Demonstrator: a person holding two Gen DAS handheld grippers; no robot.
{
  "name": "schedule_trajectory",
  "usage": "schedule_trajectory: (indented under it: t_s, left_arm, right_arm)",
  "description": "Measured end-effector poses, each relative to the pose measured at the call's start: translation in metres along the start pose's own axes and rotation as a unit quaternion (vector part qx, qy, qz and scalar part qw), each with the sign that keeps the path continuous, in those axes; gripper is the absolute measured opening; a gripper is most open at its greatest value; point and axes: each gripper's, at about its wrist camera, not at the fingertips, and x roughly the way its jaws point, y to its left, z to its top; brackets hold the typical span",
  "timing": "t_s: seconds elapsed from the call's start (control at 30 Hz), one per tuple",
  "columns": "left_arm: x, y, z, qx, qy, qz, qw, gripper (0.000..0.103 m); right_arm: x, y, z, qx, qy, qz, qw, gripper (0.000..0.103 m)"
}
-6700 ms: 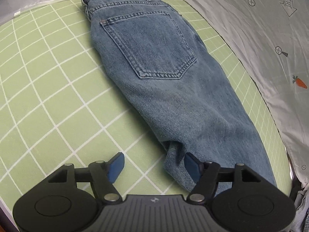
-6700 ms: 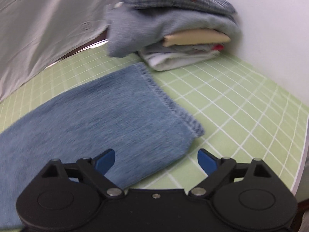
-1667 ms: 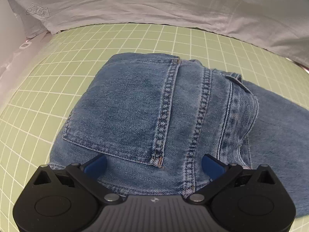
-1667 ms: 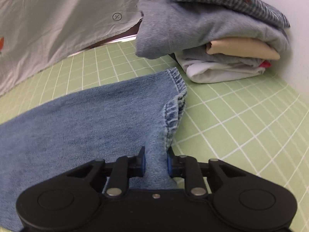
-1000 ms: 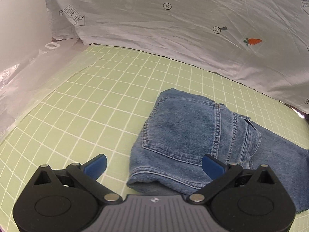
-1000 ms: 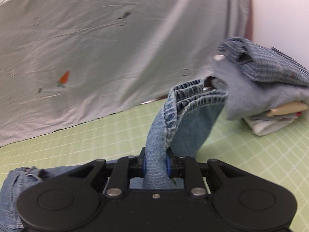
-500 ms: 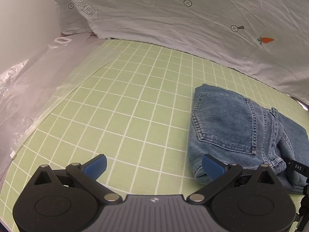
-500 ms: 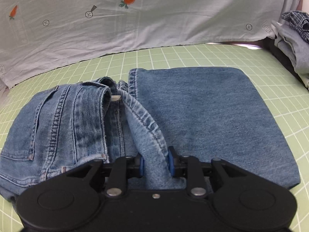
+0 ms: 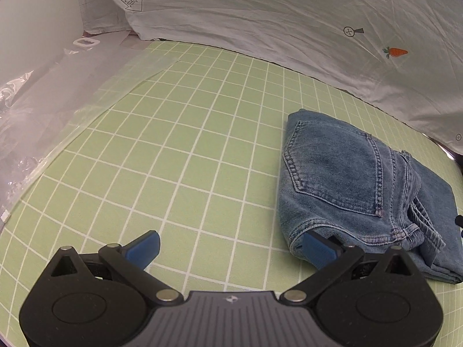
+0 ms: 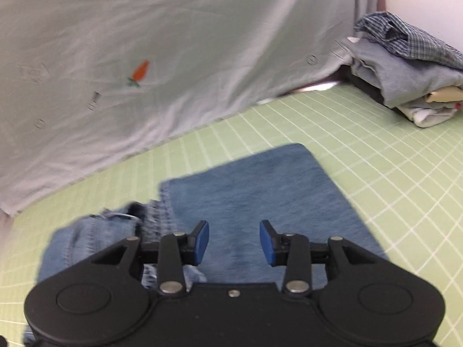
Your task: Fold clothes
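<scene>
Blue jeans [image 9: 347, 173] lie folded on the green grid mat [image 9: 188, 159], the leg ends laid over toward the waist and back pocket. In the right wrist view the jeans [image 10: 260, 190] lie just ahead of and under the gripper. My left gripper [image 9: 231, 245] is open and empty, low over the mat, its right finger beside the jeans' near left corner. My right gripper [image 10: 233, 241] is open and empty, held above the folded leg panel. The view is blurred.
A pile of folded clothes [image 10: 405, 72] sits at the mat's far right. A grey printed sheet [image 9: 289, 29] hangs along the back. Clear plastic bags [image 9: 43, 101] lie at the left edge of the mat.
My right gripper has opened and let go of the jeans' leg hem, then lifted back. My left gripper has drifted left, so the jeans sit further right in its view.
</scene>
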Motion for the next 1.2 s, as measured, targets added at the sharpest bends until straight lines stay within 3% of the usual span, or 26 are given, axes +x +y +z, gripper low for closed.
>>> schedule_trajectory:
  t_s: [0.07,0.17,0.27,0.4,0.47,0.53,0.57,0.6,0.87,1.03,1.2]
  left_arm:
    - [0.001,-0.002,-0.001,0.002,0.002,-0.003,1.0,0.103]
    - [0.001,-0.005,-0.003,0.003,0.004,-0.001,1.0,0.103]
    - [0.002,-0.006,-0.004,-0.001,0.009,0.003,1.0,0.103]
    - [0.002,-0.008,-0.005,-0.008,0.011,0.009,0.9999,0.103]
    - [0.003,-0.011,-0.006,-0.013,0.013,0.009,0.9998,0.103]
    - [0.005,-0.015,-0.007,-0.019,0.017,0.008,0.9996,0.103]
    - [0.007,-0.018,-0.007,-0.023,0.018,0.007,0.9996,0.103]
    - [0.008,-0.021,-0.008,-0.027,0.019,0.005,0.9994,0.103]
    - [0.027,-0.059,-0.012,-0.063,0.025,-0.006,0.9977,0.103]
    - [0.039,-0.075,-0.008,-0.058,0.018,0.015,0.9981,0.103]
    - [0.056,-0.063,-0.002,-0.091,0.024,0.042,0.9947,0.103]
  right_arm:
    - [0.009,0.0,-0.007,-0.009,0.023,-0.01,1.0,0.04]
    - [0.017,0.016,-0.024,-0.031,0.053,0.007,0.998,0.048]
    - [0.023,0.037,-0.043,-0.064,0.077,0.022,0.995,0.049]
    - [0.016,0.064,-0.058,-0.156,0.054,-0.016,0.986,0.049]
    - [0.014,0.06,-0.053,-0.162,0.062,-0.012,0.985,0.052]
    - [0.012,0.05,-0.045,-0.146,0.066,-0.018,0.987,0.072]
    - [0.01,0.045,-0.042,-0.138,0.064,-0.022,0.988,0.088]
    - [0.007,0.039,-0.039,-0.131,0.059,-0.027,0.989,0.096]
    - [-0.005,-0.006,-0.023,-0.143,0.061,-0.039,0.987,0.102]
    - [-0.004,-0.042,-0.013,-0.129,0.072,-0.044,0.988,0.103]
    - [0.004,-0.074,-0.002,-0.108,0.071,-0.061,0.99,0.103]
